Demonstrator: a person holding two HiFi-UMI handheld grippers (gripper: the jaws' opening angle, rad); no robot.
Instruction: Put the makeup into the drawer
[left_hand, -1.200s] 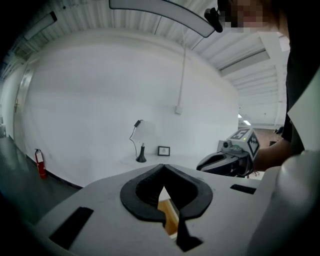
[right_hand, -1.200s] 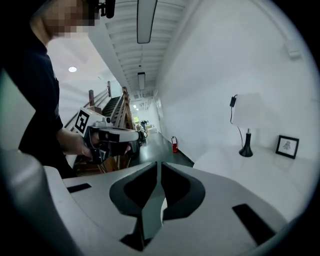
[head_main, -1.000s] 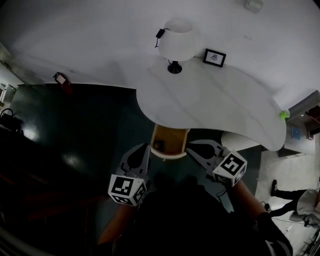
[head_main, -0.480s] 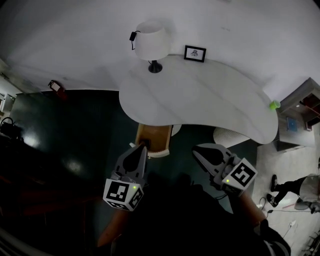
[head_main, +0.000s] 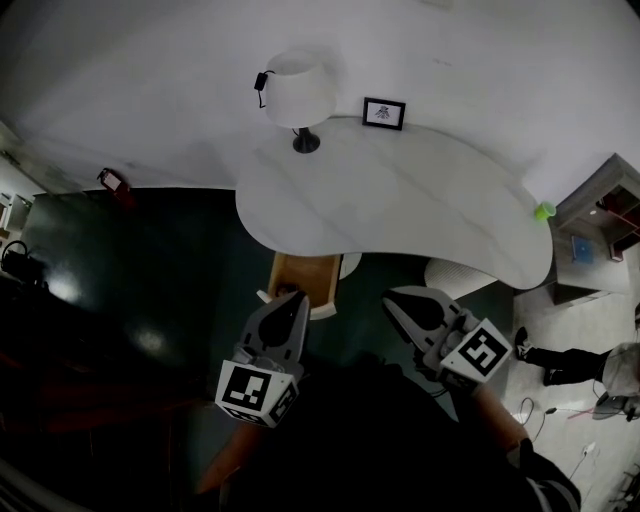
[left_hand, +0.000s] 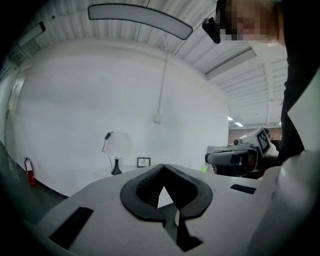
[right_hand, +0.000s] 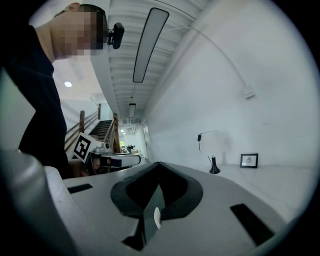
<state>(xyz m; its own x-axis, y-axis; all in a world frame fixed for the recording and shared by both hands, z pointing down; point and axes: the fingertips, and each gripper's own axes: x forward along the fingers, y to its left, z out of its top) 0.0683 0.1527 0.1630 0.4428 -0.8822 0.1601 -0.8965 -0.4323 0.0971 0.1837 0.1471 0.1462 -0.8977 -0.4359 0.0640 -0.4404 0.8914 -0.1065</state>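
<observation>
Head view shows the white curved table ahead of both tongs, bare except for a lamp and a small framed picture at its far edge and a small green thing at the far end, out beyond the right tongs. A dark green floor spreads below and to the left tongs' outer side. A wooden drawer stands pulled out from under the table's near edge, just ahead of the left tongs, whose tip overlaps its front rim, while the right tongs hang beside it, apart from it, with a gap of floor between. Both tongs are clenched on nothing. In the left gripper view the dark pads of the left tongs meet at the tip with only wall showing through the small notch behind them, and in the right gripper view the right tongs are pressed together the same way. No makeup shows on the table, on the floor, or in either pair of tongs. The part of the drawer that can be seen is plain wood, and its near corner is covered by the left tongs, so the makeup, if it is inside, lies out of sight just under that tip. With both tongs empty, the putting-in looks done. What seems left is the open drawer, should it need pushing shut.
</observation>
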